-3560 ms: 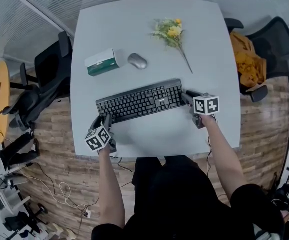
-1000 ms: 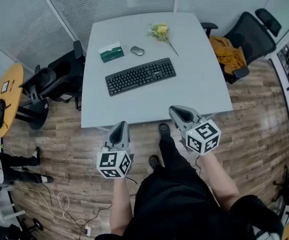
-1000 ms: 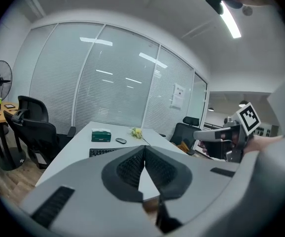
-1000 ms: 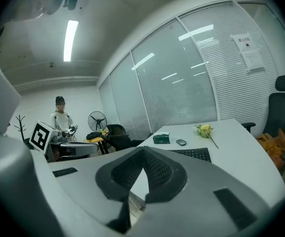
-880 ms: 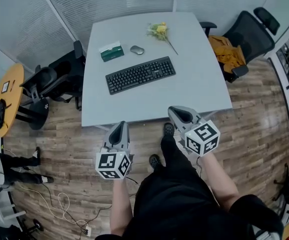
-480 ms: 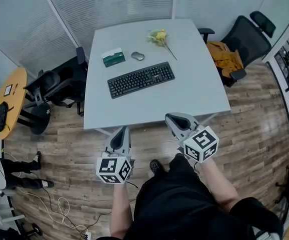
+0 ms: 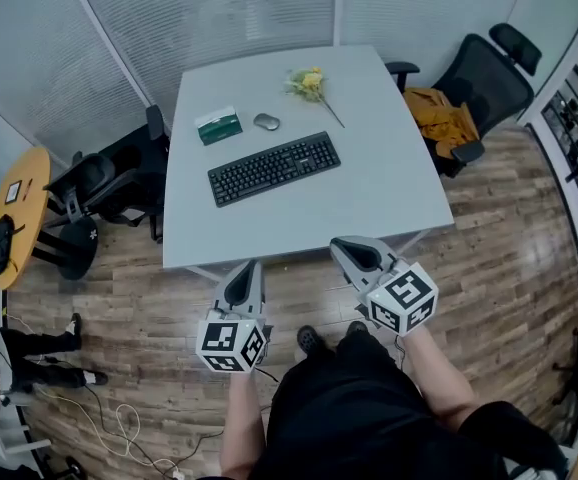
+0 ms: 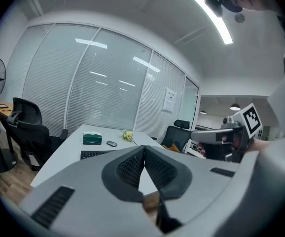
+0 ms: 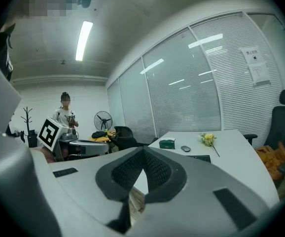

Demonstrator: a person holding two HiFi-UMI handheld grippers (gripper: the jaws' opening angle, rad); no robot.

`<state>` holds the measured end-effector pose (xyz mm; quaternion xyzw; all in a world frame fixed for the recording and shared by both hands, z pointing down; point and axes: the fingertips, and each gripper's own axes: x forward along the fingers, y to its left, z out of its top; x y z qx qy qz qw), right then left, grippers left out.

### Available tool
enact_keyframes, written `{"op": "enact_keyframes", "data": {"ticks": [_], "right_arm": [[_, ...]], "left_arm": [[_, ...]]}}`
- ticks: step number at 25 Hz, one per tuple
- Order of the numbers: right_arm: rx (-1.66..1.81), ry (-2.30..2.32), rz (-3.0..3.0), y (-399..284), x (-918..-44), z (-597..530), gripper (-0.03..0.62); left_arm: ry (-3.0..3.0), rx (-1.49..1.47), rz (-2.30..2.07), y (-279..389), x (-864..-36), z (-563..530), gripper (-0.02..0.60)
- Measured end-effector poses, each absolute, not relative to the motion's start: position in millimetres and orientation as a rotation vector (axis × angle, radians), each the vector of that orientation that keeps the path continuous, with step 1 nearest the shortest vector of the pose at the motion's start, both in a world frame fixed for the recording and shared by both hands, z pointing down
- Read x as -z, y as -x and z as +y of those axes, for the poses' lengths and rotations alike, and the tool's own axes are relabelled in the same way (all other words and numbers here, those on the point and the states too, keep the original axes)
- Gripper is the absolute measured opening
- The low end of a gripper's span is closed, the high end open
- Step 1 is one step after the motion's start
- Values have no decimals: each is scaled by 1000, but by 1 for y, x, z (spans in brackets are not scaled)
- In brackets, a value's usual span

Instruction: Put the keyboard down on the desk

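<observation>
Wood flooring and blind-covered glass walls are framing a white bench [image 7: 389, 188], and the keyboard [image 7: 274, 168] is lying flat on it, keys up, near the middle. We are holding both grippers off the bench, over the floor on our side of its near edge. The left gripper [image 7: 246, 273] is clenched with its jaws pressed together on nothing, and the right gripper [image 7: 344, 251] is doing the same. The keyboard is sitting straight ahead of both, well apart from either, and neither one is touching it. Its long axis is running left to right across our line of sight, slightly slanted, so that its right end is pointing further away from us than its left. Its front edge is facing our side of the bench. It is lying a little left of centre, so we are judging the left gripper marginally nearer. A green box [image 7: 218, 126], a mouse [image 7: 267, 121] and some flowers [image 7: 309, 83] are resting beyond it. The set-down is looking finished to us
</observation>
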<state>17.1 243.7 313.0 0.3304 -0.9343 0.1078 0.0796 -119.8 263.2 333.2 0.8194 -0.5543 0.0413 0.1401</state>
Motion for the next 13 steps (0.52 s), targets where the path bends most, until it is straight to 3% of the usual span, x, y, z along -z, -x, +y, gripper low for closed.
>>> {"op": "enact_keyframes", "data": {"ticks": [13], "right_arm": [[-298,-975,-2804,-21,-309,250,8]], "left_arm": [[-2368,-116,-1616,115,-328,266,-2]]}}
